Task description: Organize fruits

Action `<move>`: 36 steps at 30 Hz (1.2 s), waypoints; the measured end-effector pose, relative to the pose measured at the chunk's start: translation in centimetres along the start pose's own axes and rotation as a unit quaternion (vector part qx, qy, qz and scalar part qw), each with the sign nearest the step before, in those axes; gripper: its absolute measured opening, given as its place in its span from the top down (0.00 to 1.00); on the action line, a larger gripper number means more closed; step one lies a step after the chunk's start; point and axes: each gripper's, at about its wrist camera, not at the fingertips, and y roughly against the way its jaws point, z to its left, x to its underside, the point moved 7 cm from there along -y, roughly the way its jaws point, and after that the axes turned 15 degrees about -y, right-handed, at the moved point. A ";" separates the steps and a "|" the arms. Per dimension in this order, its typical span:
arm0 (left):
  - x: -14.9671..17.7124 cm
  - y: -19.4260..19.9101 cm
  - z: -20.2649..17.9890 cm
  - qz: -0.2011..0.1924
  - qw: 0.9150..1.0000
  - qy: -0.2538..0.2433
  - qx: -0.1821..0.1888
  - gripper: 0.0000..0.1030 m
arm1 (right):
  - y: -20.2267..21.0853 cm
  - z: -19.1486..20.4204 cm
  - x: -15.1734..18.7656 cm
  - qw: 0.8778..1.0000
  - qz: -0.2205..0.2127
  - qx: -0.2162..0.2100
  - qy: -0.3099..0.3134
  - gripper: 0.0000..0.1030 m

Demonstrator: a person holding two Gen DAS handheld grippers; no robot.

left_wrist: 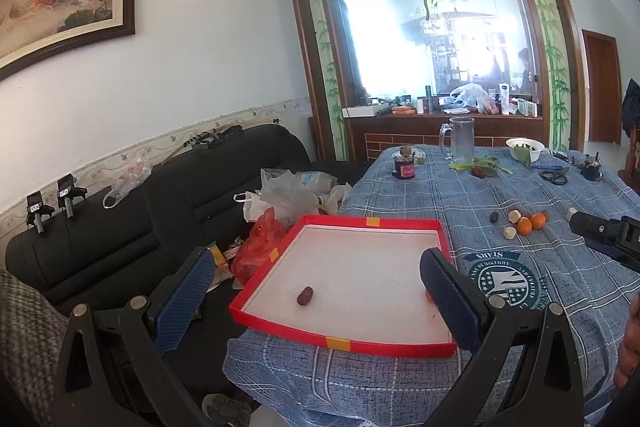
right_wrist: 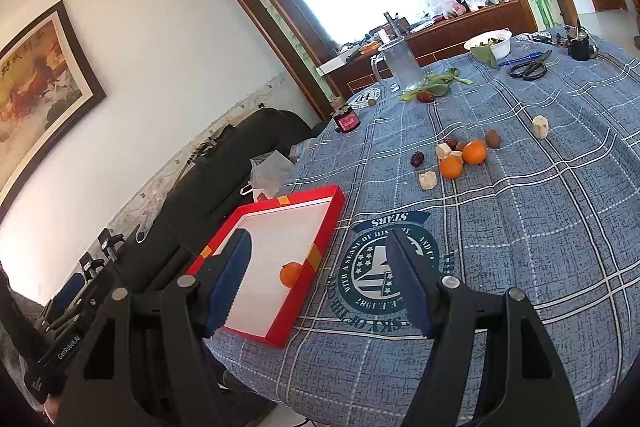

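Note:
A red tray with a white floor sits at the near left corner of the table. Inside it lies a dark red date. An orange rests against the tray's right wall. My left gripper hovers open over the tray, holding nothing. My right gripper is open and empty above the tray's right rim. Farther out on the cloth lie two oranges, a kiwi, a date and pale peeled pieces.
A glass mug, a white bowl of greens, scissors and a red-labelled jar stand at the table's far side. A black sofa with plastic bags runs along the left of the table.

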 end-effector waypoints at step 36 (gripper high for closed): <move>-4.0 -16.1 -18.7 0.130 0.973 -0.087 0.172 0.01 | -16.5 -15.7 -12.9 0.972 0.122 0.161 -0.122 0.45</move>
